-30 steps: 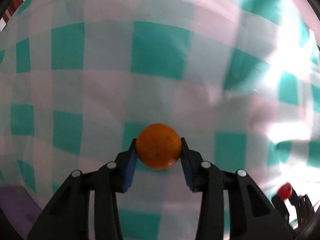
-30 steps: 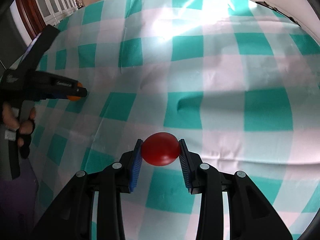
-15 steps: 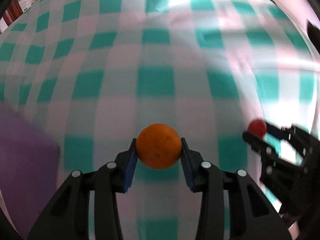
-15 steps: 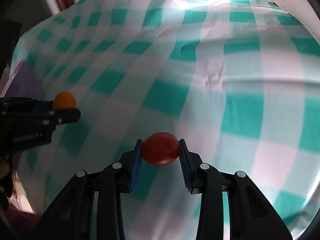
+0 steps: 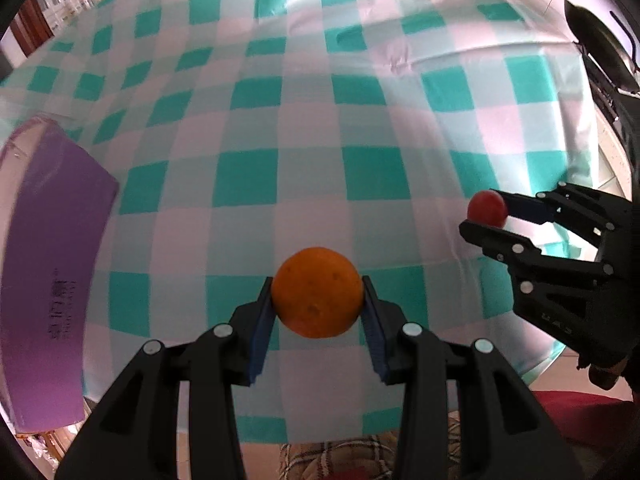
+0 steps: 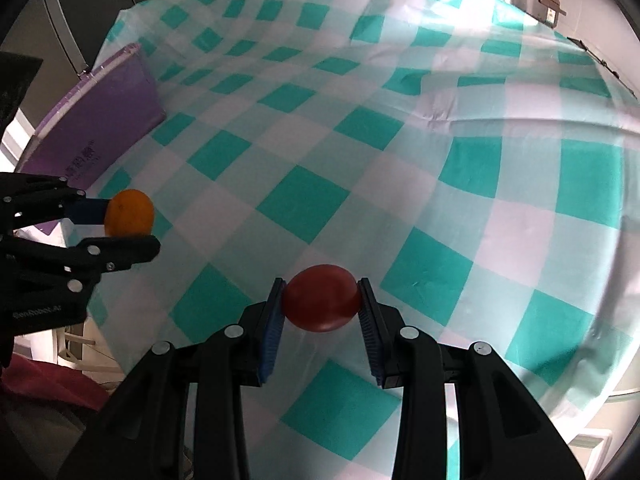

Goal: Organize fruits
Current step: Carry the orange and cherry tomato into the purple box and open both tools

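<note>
Left claw (image 5: 318,300) clamps orange (image 5: 317,292) mid-body, lifted above checked table (image 5: 248,184) | right claw (image 6: 320,300) grips red fruit (image 6: 320,297) likewise, aloft | purple box (image 6: 108,120) far-left, likely drop spot | both carried clear for transport.

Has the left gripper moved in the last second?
Yes. The left gripper, shut on the orange, has dropped from mid-cloth toward the near table edge, below the purple box.

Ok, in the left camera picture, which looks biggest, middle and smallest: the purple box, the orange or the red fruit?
1. Purple box, biggest.
2. Orange.
3. Red fruit, smallest.
The orange sits nearest the camera, so its lead over the red fruit may be exaggerated.
</note>
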